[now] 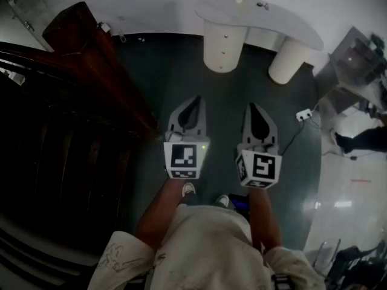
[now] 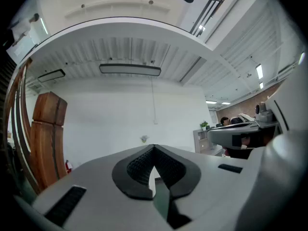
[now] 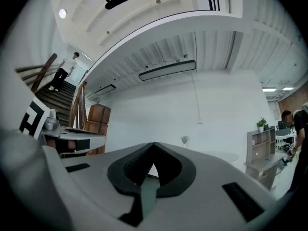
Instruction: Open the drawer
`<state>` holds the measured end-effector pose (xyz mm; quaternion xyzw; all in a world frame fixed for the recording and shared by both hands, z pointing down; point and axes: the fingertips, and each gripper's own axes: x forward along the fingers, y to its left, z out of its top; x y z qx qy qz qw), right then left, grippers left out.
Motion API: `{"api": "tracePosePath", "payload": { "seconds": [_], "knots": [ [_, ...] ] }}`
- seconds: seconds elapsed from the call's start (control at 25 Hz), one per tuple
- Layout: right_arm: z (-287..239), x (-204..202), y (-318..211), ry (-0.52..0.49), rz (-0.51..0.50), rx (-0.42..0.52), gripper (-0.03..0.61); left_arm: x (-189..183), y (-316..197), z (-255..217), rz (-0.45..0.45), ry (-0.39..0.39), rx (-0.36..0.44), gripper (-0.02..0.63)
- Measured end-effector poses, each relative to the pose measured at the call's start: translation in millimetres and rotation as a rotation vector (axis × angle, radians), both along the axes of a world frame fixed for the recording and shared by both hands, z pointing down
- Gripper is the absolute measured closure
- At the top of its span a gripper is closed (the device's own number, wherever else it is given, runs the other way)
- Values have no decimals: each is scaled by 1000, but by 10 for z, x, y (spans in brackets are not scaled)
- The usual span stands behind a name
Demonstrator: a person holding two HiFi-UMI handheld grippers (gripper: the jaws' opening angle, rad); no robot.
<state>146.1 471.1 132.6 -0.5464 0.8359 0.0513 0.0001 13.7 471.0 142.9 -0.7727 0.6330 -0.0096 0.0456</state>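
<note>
left gripper (image 1: 195,100): centre frame, jaws pressed together, empty | right gripper (image 1: 253,106): just beside it, jaws together, empty | two-knobbed white pedestal (image 1: 225,46): top centre, well apart; drawer seams unclear

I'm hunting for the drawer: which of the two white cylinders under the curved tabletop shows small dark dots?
The wider cylinder on the left in the head view, with two dots one above the other; the slimmer cylinder looks plain.

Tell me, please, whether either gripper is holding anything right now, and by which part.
Nothing is held: the left gripper and the right gripper both have their jaws together, with nothing between them.
</note>
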Motion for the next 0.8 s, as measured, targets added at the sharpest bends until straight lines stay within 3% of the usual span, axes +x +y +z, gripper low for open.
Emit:
{"api": "tracePosePath", "payload": {
  "seconds": [0.8],
  "knots": [
    [72, -847, -353, -25, 70, 12, 574, -909, -319, 89, 36, -15, 13, 612]
  ]
}}
